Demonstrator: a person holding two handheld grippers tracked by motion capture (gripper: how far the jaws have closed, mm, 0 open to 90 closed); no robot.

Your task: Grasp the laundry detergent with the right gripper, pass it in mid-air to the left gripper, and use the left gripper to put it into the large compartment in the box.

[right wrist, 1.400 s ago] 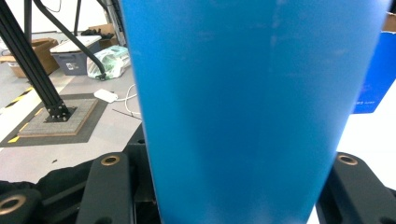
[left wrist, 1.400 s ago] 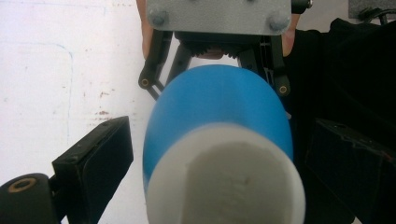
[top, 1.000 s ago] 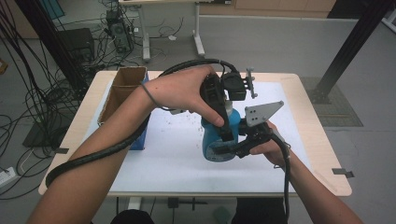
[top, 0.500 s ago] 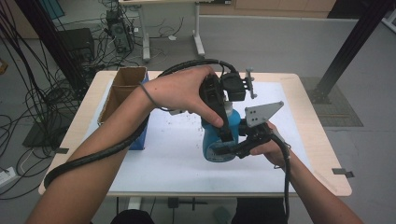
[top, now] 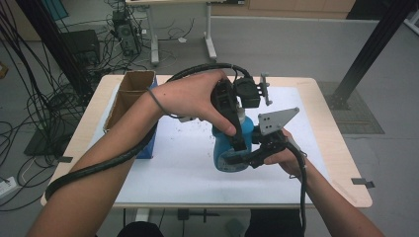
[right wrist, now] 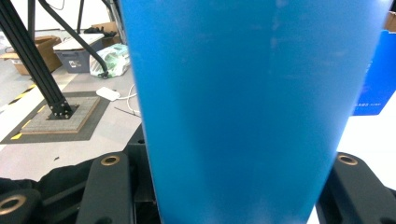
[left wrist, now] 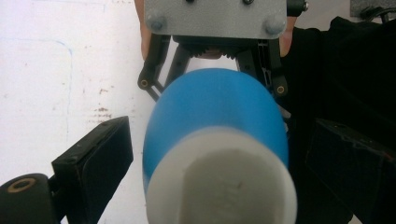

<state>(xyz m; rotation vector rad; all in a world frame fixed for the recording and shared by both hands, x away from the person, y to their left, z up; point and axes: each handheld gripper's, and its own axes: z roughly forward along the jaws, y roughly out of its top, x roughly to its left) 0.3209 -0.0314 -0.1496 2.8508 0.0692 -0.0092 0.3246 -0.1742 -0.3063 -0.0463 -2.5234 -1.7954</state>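
**Blue bottle held at the base, the other gripper poised over its cap**

From the high view, the blue bottle (top: 225, 148) stands near the middle of the white-topped bench (top: 173, 173). The right gripper (top: 245, 159) comes in from about four o'clock and is clamped on the bottle's lower body. The left gripper (top: 236, 136) hangs over the bottle from about eleven o'clock, the person's hand wrapped round its handle. A cardboard box (top: 129, 94) sits away at nine o'clock, by the bench's left edge.

In the left gripper view, the camera looks down the length of the bottle (left wrist: 219, 112), its white cap (left wrist: 222, 186) nearest the lens. The left gripper (left wrist: 233, 158) has one black jaw at eight o'clock and the other at three o'clock, both standing off the cap with bare gaps between, so it is spread and holds nothing. The right gripper's linkage (left wrist: 212, 60) shows at twelve o'clock, round the bottle's far end.

In the right gripper view, the blue wall of the bottle (right wrist: 252, 102) rises between the two black jaws of the right gripper (right wrist: 233, 186), which look pressed against it, though the contact itself is too close to the lens to see sharply.

My reading is that the bottle is being steadied for work on its cap. The next move calls for the left gripper to close squarely on the cap while the right keeps its firm hold.
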